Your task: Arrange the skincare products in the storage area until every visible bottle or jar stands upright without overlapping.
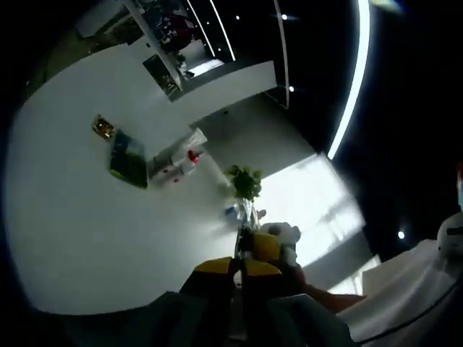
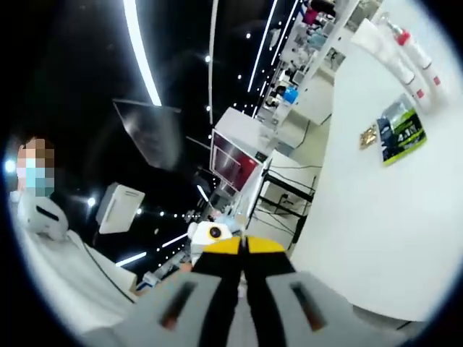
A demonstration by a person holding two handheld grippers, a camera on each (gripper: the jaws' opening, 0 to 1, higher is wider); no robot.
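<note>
Several white bottles with red caps are at the far top right of the right gripper view, at the edge of a broad white surface. They are too small to tell whether they are upright. My right gripper rises from the bottom with its yellow-tipped jaws shut and nothing between them, far from the bottles. My left gripper is also shut and holds nothing. It points up along a white surface toward a dark ceiling.
A green card and a small gold item lie on the white surface; both are seen again as the card and gold item. A leafy plant in a vase stands ahead. A person in white is at left.
</note>
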